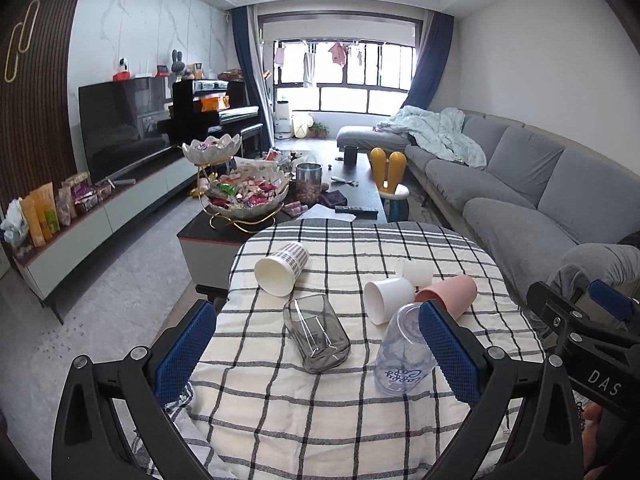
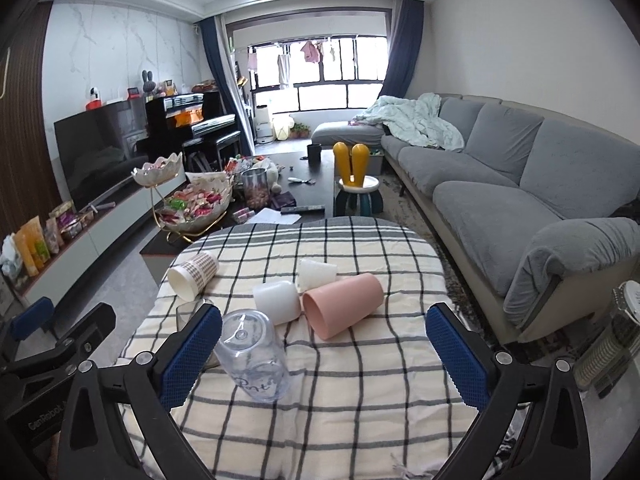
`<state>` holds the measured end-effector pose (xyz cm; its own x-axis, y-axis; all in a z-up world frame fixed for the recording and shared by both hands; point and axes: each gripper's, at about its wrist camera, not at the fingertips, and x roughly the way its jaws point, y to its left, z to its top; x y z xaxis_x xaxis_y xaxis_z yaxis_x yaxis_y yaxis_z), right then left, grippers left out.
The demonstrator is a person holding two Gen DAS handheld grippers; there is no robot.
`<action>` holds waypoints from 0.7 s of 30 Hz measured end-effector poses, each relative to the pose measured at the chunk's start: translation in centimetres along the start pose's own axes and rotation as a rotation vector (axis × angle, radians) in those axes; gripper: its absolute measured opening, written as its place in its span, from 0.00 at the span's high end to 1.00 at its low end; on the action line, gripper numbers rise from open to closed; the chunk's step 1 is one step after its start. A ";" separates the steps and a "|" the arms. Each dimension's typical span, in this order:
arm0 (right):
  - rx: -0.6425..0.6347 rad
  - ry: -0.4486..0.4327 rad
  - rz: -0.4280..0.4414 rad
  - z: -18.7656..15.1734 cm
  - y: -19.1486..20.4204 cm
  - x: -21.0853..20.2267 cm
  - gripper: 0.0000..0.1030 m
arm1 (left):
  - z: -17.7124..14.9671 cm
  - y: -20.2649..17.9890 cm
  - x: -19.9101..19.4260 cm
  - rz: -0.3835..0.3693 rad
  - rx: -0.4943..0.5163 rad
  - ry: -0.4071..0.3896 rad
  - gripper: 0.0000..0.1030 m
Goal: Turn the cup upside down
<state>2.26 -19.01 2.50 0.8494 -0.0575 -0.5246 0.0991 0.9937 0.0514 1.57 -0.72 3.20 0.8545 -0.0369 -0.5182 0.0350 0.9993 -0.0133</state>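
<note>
A checked cloth of cream fabric crossed by black and grey lines, slightly rumpled, covers the rounded surface (image 1: 360, 248), and six cups are scattered on it. The clear plastic cup (image 1: 402, 354) with pale blue lettering stands mouth-down, its round base uppermost, at the near side of the cloth. Next to it a smoky grey glass tumbler (image 1: 316, 334) with flat facets lies on its side, mouth toward the far edge. Farther back a paper cup (image 1: 280, 268) with a fine plaid print lies tipped over, its white inside facing the camera. A smooth matte pink cup (image 2: 342, 305) lies on its side with its mouth toward the near edge, touching a white plastic cup (image 2: 277, 302) that also lies down; a frosted translucent cup (image 2: 317, 274) lies just behind the two. The left claw (image 1: 316, 354) hovers low over the near edge, its two blue, waffle-textured pads spread wide with nothing between them; the grey tumbler sits within the gap and the clear cup stands just inside its right pad, though whether the pad touches it I cannot tell. The right claw (image 2: 324, 354) is held level at a like height, its pads equally far apart and gripping nothing, with the clear cup just beside its left pad. Both point toward the far end of the room, where a grey velvety sofa (image 2: 500, 184) runs along the right wall.
</note>
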 end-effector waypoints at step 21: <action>-0.008 -0.041 -0.029 0.0 -0.3 -1.4 0.01 | 0.1 -0.6 -0.4 -0.023 0.010 0.012 0.00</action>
<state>1.03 -19.22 3.19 0.8669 -0.0903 -0.4902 0.1202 0.9923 0.0297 1.27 -1.27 3.49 0.8469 -0.0600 -0.5284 0.0602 0.9980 -0.0169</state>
